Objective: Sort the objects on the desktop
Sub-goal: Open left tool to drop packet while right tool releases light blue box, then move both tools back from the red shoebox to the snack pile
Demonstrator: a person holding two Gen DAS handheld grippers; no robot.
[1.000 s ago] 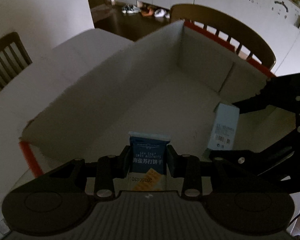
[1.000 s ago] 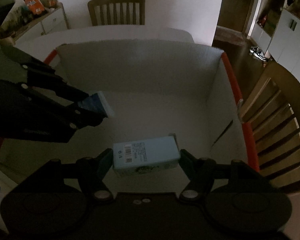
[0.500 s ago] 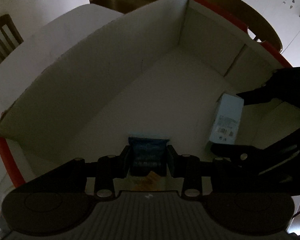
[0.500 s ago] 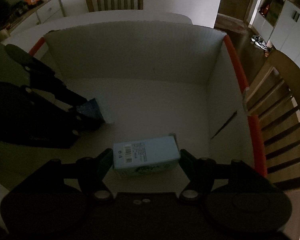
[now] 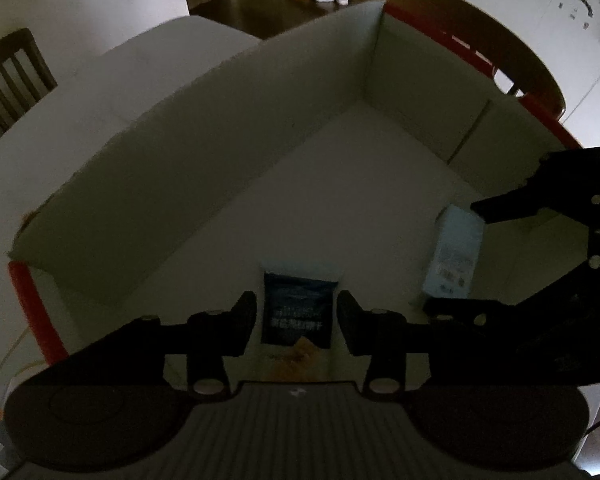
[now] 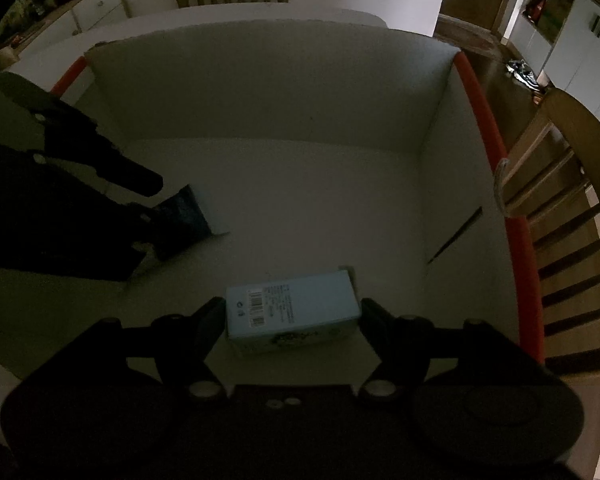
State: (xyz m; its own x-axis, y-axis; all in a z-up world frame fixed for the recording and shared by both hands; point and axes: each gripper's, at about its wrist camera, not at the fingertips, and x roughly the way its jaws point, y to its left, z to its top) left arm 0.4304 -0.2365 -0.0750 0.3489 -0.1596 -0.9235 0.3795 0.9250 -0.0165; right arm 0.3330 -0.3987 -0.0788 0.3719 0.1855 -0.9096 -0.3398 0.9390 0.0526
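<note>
A: Left wrist view, status?
B: The left hand-held gripper (image 5: 296, 316) is inside the white box (image 5: 204, 168). Its jaws are opening; the dark blue biscuit packet (image 5: 298, 306) stands between them on the box floor, clear of both pads.

A: Right wrist view?
B: The right hand-held gripper (image 6: 292, 320) is also inside the box, its jaws opening. The light blue carton (image 6: 292, 310) lies on the box floor between them, gaps visible at both ends.
</note>
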